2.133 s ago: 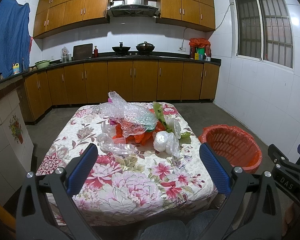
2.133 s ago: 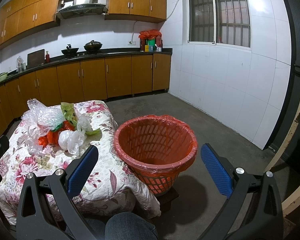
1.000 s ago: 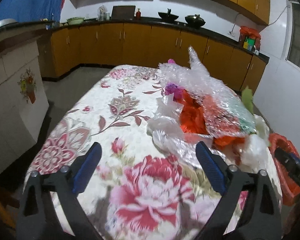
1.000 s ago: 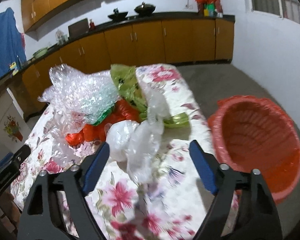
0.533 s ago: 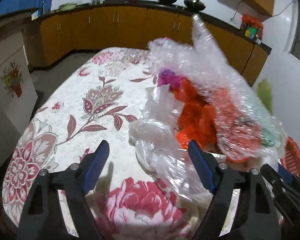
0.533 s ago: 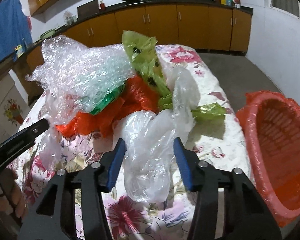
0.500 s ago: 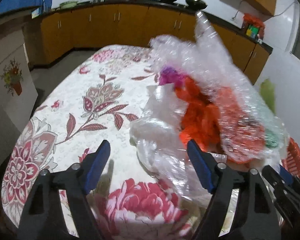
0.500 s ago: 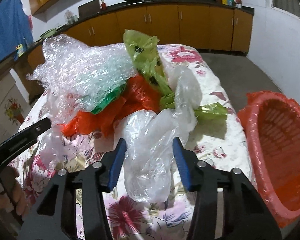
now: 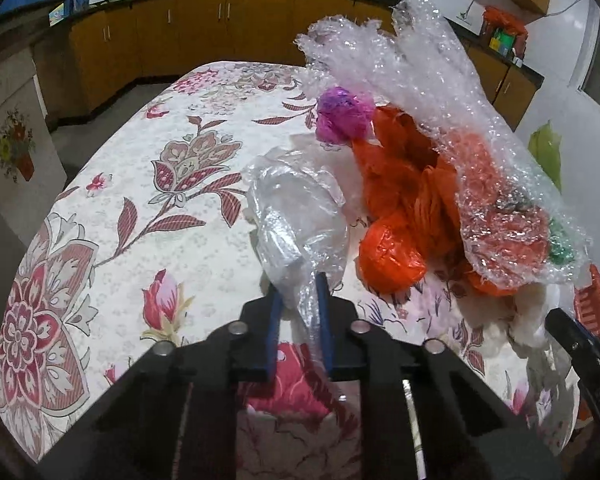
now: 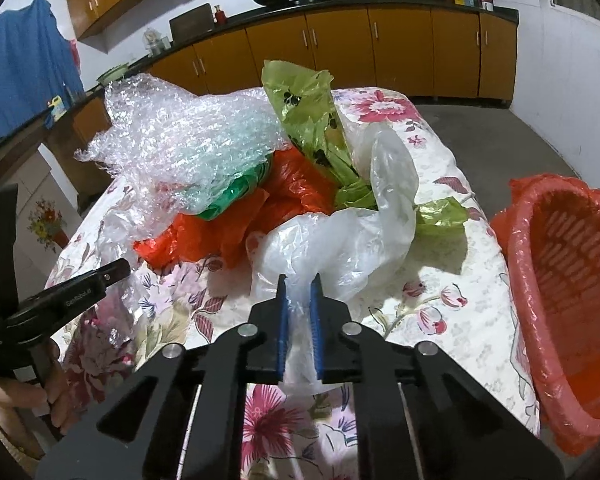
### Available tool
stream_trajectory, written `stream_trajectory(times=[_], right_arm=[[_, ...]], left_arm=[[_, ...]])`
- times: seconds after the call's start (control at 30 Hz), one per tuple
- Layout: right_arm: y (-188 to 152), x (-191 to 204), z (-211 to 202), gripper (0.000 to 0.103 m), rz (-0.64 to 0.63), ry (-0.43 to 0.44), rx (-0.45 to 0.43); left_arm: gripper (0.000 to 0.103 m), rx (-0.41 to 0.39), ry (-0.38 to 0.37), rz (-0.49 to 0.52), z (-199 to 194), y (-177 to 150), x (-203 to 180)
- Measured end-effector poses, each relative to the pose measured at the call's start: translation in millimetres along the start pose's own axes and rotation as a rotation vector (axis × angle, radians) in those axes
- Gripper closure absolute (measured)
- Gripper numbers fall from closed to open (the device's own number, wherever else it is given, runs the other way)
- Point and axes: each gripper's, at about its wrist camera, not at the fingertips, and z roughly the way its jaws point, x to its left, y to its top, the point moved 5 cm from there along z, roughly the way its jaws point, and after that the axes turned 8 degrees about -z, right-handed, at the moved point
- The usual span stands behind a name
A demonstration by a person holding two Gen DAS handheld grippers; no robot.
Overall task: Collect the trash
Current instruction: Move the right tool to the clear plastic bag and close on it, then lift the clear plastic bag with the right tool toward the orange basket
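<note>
On the flowered tablecloth (image 9: 160,208) lies a heap of plastic trash: bubble wrap (image 9: 440,92), orange bags (image 9: 396,200), a pink wad (image 9: 342,114) and a green bag (image 10: 308,120). My left gripper (image 9: 296,284) is at the heap's near left side, its jaws closing with a crumpled clear bag (image 9: 296,208) pinched between the blue pads. My right gripper (image 10: 299,280) is shut on the tail of a white translucent bag (image 10: 332,248) at the heap's near right side. Both bags still rest on the table.
A red mesh basket (image 10: 520,272) lined with an orange bag stands on the floor off the table's right edge. Brown kitchen cabinets (image 10: 400,44) and a dark counter run along the back wall. A hand (image 10: 52,392) holds the left gripper's handle.
Both grippers came down onto the heap and went from wide open to closed, the left on the clear bag, the right on the white bag.
</note>
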Motion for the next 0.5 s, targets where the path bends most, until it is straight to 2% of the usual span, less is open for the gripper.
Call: stream_trajectory(times=[0.5], right_arm=[[-1.3, 7.4, -34.5, 0.098, -0.026, 0.036, -0.077]], left_arm=[[0.092, -0.118, -0.085, 0.013, -57.3, -1.6, 5.4]])
